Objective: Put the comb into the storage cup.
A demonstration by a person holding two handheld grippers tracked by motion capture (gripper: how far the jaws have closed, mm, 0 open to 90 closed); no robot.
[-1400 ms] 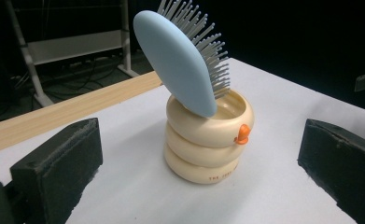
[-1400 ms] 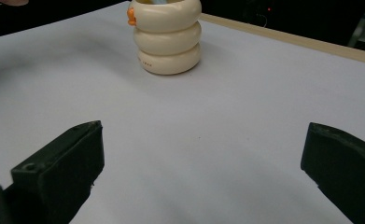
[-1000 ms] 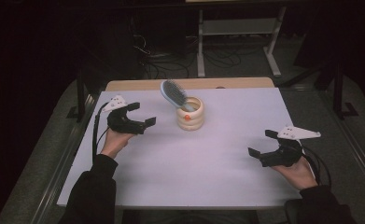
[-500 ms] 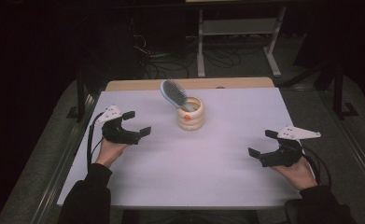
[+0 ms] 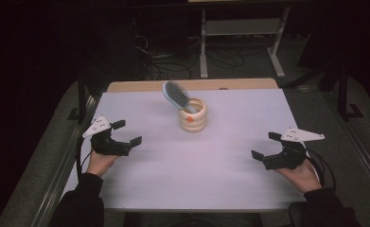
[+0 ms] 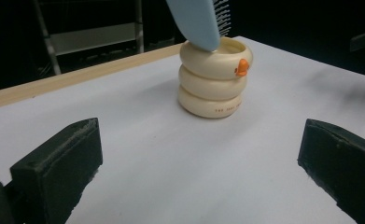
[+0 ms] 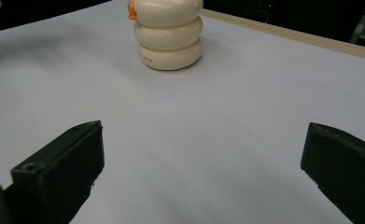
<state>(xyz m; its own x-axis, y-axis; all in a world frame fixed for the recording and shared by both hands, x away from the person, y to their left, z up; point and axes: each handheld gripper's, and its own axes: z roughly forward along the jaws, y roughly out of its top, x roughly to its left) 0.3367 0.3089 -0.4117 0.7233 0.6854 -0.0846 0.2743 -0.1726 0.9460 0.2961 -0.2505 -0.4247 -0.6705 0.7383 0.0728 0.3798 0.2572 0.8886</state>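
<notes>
A cream ringed cup [image 5: 193,115] with a small orange mark stands near the table's far middle. A pale blue hairbrush [image 5: 175,95] leans out of it toward the left, bristles up. My left gripper [image 5: 127,133] rests open at the left side of the white table [image 5: 211,165], well short of the cup [image 6: 214,81]; the brush's back [image 6: 196,21] shows above the rim. My right gripper [image 5: 266,147] stands open at the right side, nothing between its jaws, with the cup [image 7: 169,33] far ahead of it.
A wooden strip [image 5: 192,85] runs along the table's far edge. Beyond it stand a metal shelf frame [image 5: 239,28] and cables on the dark floor. Metal rails flank the table left and right.
My left gripper has drawn back from beside the cup toward the near left of the table. The right gripper, cup and brush have stayed put.
</notes>
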